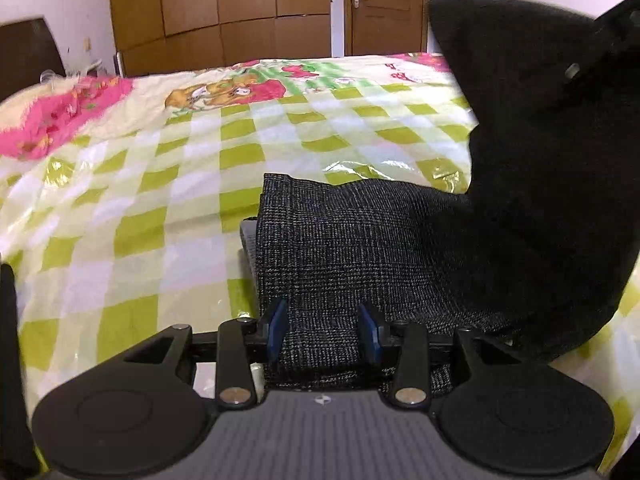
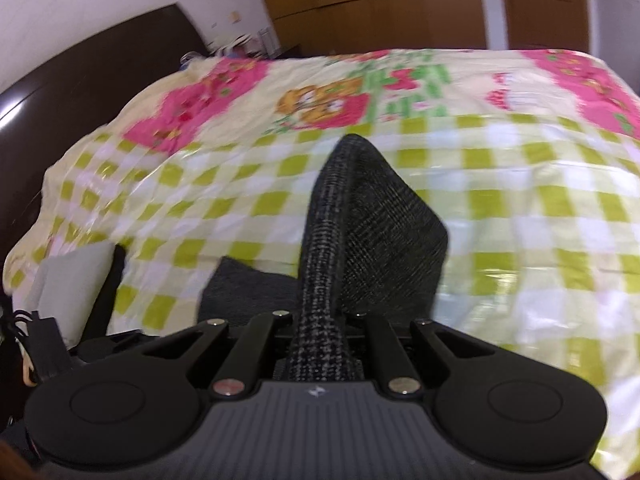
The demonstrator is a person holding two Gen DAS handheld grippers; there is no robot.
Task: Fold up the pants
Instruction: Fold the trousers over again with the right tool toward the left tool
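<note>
The dark grey checked pants (image 1: pixel 360 248) lie partly folded on the bed near its front edge. My left gripper (image 1: pixel 323 332) has its blue pads (image 1: pixel 277 328) on either side of a fold of the pants and grips it. A lifted part of the pants (image 1: pixel 540 160) hangs high at the right, held by the right gripper's black body. In the right wrist view my right gripper (image 2: pixel 320 320) is shut on a raised ridge of the pants (image 2: pixel 360 232), held above the bed. Its fingertips are hidden by the cloth.
The bed (image 1: pixel 160 184) is covered by a green-and-white checked sheet with pink cartoon prints. A dark headboard (image 2: pixel 80 80) stands at the left, wooden wardrobes (image 1: pixel 224 12) and a door (image 1: pixel 384 12) behind. A white pillow (image 2: pixel 72 292) lies by the bed's left edge.
</note>
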